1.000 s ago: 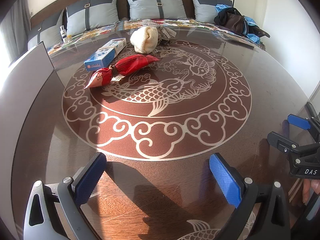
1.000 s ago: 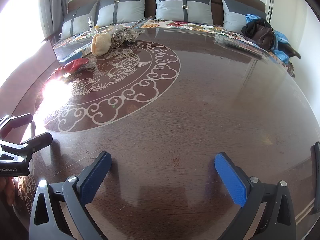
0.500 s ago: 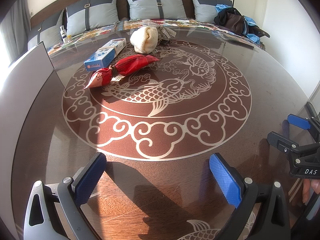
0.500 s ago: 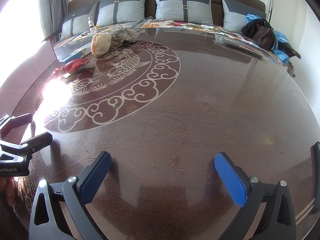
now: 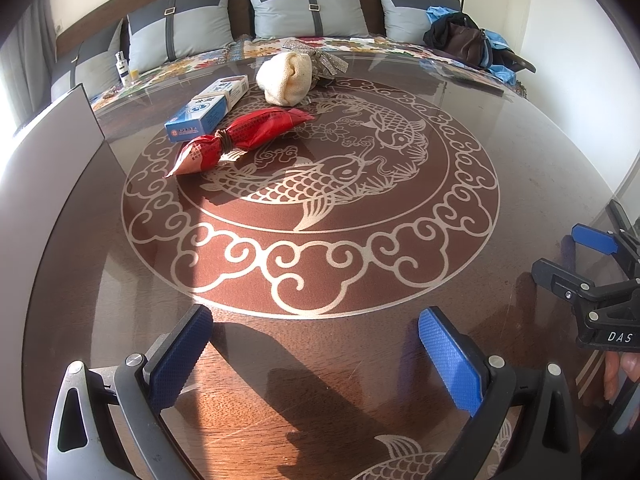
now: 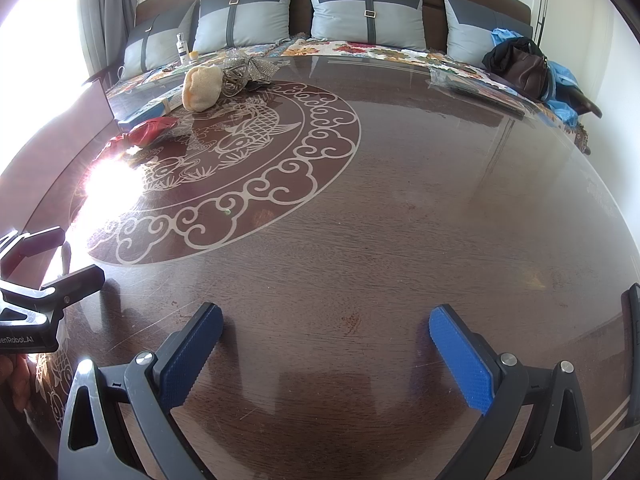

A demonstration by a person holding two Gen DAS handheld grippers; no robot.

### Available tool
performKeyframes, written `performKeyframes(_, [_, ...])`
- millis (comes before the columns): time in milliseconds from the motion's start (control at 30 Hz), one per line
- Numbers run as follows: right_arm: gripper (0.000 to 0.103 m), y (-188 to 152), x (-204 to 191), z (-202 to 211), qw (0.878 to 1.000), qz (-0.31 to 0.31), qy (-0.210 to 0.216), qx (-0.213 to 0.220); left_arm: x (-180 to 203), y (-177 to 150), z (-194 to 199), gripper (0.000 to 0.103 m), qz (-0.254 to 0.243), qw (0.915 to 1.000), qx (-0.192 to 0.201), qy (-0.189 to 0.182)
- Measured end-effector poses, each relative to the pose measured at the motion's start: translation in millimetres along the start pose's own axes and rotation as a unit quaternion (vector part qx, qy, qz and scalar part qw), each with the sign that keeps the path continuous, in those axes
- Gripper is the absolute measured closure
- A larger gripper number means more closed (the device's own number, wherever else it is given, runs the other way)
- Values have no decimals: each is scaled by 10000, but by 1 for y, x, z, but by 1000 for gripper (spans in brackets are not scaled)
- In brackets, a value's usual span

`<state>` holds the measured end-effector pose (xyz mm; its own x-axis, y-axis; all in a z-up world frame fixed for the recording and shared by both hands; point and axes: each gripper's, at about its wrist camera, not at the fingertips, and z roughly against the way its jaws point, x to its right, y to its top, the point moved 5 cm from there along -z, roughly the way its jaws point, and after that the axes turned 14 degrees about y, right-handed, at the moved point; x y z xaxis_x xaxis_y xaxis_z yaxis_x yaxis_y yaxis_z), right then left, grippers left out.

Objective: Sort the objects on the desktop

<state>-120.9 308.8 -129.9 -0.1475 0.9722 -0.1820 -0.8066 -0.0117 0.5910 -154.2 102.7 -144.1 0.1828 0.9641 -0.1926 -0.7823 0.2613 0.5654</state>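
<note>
On the far left part of the round glass-topped table (image 5: 540, 152) lie a red snack packet (image 5: 244, 138), a blue and white box (image 5: 210, 108), a cream knitted bundle (image 5: 285, 78) and a silvery mesh bow (image 5: 326, 62). The same group shows small in the right wrist view: packet (image 6: 150, 130), box (image 6: 154, 108), bundle (image 6: 202, 87), bow (image 6: 244, 72). My left gripper (image 5: 316, 354) is open near the table's front edge, far short of the objects, with nothing between its blue pads. My right gripper (image 6: 326, 354) is open too, over bare wood at the right.
A grey panel (image 5: 48, 148) stands at the table's left edge. Behind the table runs a sofa with grey cushions (image 5: 308, 6), a small bottle (image 5: 122, 66) and a dark bag on blue cloth (image 5: 464, 42). Sun glare (image 6: 104, 184) washes out part of the table.
</note>
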Motion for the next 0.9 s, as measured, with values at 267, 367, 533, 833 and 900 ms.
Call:
performKeyframes(267, [0, 0, 1, 0, 10000, 0, 0, 0, -36, 49, -14, 0, -611, 9972, 140, 414])
performKeyframes(367, [0, 0, 1, 0, 10000, 0, 1, 0, -45, 88, -25, 0, -763, 9956, 259, 481])
performKeyframes(533, [0, 0, 1, 0, 10000, 2, 1, 0, -43, 130, -57, 0, -1144, 9917, 311, 506])
performKeyframes(833, [0, 0, 0, 0, 10000, 1, 1, -1, -22, 138, -89, 0, -1453, 9890, 119, 233])
performKeyframes(900, [0, 0, 0, 0, 10000, 1, 2, -1, -14, 136, -87, 0, -1636, 9861, 169, 216])
